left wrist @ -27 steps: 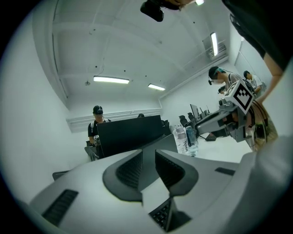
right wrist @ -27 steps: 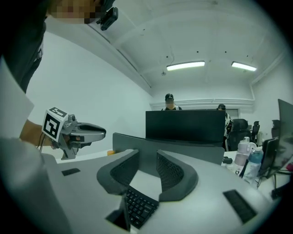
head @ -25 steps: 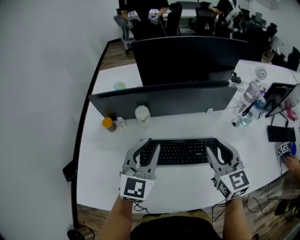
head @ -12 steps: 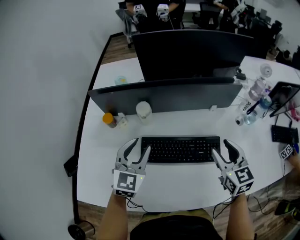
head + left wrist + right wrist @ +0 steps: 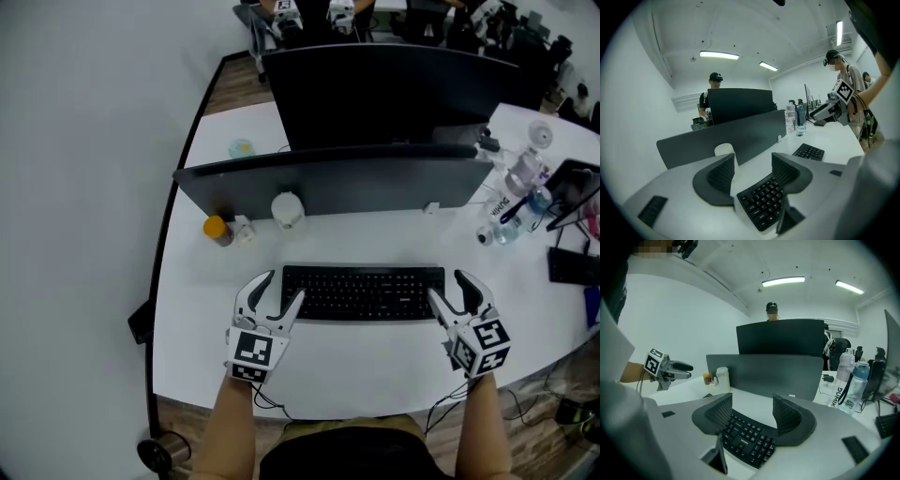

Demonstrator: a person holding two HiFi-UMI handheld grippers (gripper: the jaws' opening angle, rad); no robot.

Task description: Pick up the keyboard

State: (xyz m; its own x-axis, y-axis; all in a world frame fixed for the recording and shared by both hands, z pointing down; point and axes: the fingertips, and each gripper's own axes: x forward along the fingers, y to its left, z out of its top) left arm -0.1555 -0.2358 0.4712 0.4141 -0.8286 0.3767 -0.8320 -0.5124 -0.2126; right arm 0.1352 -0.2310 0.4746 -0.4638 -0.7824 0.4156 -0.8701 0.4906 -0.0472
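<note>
Black keyboard (image 5: 364, 292) is lying on the white counter (image 5: 375, 361), long axis running nine to three o'clock. The left hand-held gripper (image 5: 279, 289) and right hand-held gripper (image 5: 448, 286) are standing equally near, one at each end. Jaws on both have just been opening, gaping around a keyboard corner without pressing.

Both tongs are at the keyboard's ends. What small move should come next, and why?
Probably close both together. The keyboard lies flat on the table; the left tongs and right tongs have just been opening, each with one end between its jaws, pads not pressing. A grip must come before lifting.
</note>
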